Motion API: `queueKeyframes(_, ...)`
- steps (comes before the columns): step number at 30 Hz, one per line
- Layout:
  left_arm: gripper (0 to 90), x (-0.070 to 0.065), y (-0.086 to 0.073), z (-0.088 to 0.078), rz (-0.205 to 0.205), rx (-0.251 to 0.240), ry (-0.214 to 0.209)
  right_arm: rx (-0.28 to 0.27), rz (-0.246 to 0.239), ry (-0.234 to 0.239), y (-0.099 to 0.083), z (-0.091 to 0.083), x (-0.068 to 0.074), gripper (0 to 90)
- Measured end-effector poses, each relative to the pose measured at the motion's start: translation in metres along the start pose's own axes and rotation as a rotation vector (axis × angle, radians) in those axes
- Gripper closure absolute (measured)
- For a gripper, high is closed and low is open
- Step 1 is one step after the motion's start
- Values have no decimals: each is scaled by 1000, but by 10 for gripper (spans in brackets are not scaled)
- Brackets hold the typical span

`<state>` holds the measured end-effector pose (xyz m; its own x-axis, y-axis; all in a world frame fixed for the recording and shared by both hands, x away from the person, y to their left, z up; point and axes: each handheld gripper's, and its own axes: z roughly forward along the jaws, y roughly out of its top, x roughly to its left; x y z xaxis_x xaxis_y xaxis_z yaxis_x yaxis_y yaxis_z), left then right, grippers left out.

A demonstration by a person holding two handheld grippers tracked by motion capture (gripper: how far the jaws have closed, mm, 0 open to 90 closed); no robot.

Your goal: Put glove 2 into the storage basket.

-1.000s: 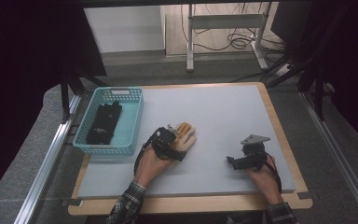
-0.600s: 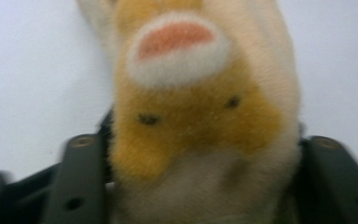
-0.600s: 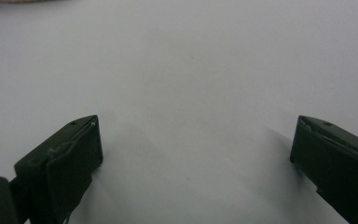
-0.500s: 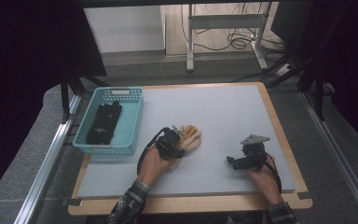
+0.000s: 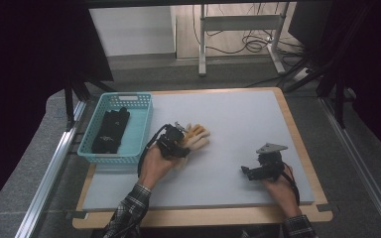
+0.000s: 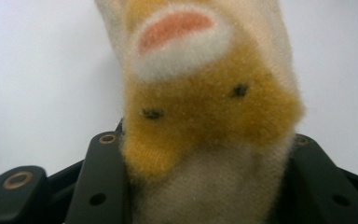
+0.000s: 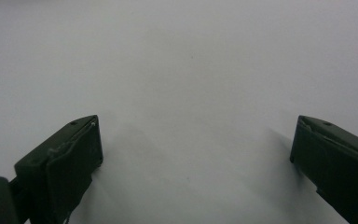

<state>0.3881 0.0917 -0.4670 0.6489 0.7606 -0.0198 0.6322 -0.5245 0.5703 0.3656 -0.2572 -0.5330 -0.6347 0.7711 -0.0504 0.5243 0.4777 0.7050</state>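
We are looking at the plush toy (image 6: 205,112), tan and orange with small black eyes, which is sitting clamped between the left tongs (image 5: 174,140); their jaws have just been closing, and in the left tongs' view they are pressing into the toy's pale lower body from both sides. In the high view the toy (image 5: 197,136) is sticking out past the tongs toward the middle of the desk (image 5: 238,119), its long axis running away from the hand, up and to the right, roughly in line with the tongs.

The basket (image 5: 140,130) is lying just to the left of that hand, so the toy is pointing away from it (we are judging that the coming move is a swing leftward over the near rim). A dark item (image 5: 110,130) is already lying inside.

The right tongs (image 5: 258,171) are resting well apart from the toy on the desk's right side, jaws wide apart and holding nothing. The left hand is plainly the nearer one.
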Motion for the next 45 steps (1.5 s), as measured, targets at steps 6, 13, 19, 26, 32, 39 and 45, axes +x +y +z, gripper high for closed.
queueKeyframes(6, 538, 26, 10, -39, -43, -53, 43, 1, -1, 0, 0, 0, 0, 19)
queueKeyframes(13, 537, 63, 9, -77, -109, -84, 117, 0, -1, 0, 0, 0, 0, 19)
queueKeyframes(19, 532, 96, -1, -97, -169, -94, 194, 0, 0, 0, 0, 0, 0, 19)
queueKeyframes(26, 528, 137, -25, -97, -271, -72, 264, 0, -1, 0, 0, 0, 0, 19)
queueKeyframes(32, 527, 163, -47, -73, -357, -18, 288, 0, 0, 0, 0, 0, 0, 19)
queueKeyframes(39, 522, 175, -51, -36, -381, 67, 286, -1, 0, 0, 0, 0, 0, 19)
queueKeyframes(45, 514, 174, -46, -6, -365, 154, 269, -1, 0, 0, 0, 0, 0, 19)
